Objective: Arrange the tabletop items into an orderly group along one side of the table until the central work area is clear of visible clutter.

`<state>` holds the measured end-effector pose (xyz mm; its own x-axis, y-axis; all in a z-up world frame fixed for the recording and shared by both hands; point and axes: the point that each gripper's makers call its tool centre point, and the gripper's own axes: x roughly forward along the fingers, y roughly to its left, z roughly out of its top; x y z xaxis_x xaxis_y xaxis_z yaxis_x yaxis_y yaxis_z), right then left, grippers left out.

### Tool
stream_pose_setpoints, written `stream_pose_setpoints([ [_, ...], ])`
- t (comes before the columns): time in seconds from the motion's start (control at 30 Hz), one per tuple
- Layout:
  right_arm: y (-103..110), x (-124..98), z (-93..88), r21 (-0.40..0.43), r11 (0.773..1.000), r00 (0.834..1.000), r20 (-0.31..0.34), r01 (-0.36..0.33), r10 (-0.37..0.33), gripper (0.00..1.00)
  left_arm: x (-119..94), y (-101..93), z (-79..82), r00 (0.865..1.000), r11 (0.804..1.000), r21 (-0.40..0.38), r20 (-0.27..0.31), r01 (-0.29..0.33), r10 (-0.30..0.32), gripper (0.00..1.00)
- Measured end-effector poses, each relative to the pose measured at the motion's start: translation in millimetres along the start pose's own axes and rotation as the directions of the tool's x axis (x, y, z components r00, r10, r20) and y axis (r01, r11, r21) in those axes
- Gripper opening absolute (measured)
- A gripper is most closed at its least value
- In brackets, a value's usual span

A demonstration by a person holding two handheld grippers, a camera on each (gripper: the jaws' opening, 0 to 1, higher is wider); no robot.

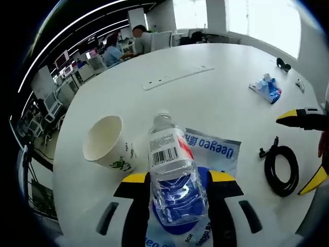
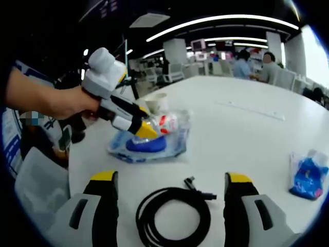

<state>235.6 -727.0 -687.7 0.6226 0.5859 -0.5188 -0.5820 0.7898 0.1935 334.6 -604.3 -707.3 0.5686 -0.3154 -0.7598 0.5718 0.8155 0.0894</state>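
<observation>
My left gripper is shut on a clear water bottle with a red and white label, held just over a blue and white wipes pack. In the right gripper view a hand holds that left gripper, with the bottle over the pack. A white paper cup stands upright right beside the bottle, cup. My right gripper is open, its jaws either side of a coiled black cable. From the left gripper view, the right gripper straddles the cable.
A crumpled blue packet, packet, lies further out on the round white table. A long white strip and a small black object lie toward the far side. People sit at desks beyond the table edge.
</observation>
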Motion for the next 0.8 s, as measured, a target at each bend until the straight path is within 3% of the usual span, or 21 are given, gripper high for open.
stream_pose_setpoints([
  [0.23,-2,1,0.8,0.008,1.0,1.0,0.003,0.003,-0.003,0.82,-4,2.2,-0.5,1.0,0.999,-0.051,0.012,0.0,0.0,0.41],
  [0.4,-2,2,2.0,0.013,1.0,1.0,0.006,0.001,-0.001,0.82,-11,-1.7,-1.2,1.0,1.0,0.009,0.026,-0.008,0.007,0.4],
  [0.57,0,2,4.2,0.01,1.0,1.0,0.011,-0.004,0.004,0.82,-20,-8.3,-8.6,1.0,1.0,-0.021,0.022,0.015,-0.015,0.4],
  [0.8,1,2,2.1,0.008,1.0,1.0,0.007,-0.009,0.009,0.82,-28,-16.9,-20.8,0.999,0.999,0.021,-0.014,0.035,-0.035,0.41],
])
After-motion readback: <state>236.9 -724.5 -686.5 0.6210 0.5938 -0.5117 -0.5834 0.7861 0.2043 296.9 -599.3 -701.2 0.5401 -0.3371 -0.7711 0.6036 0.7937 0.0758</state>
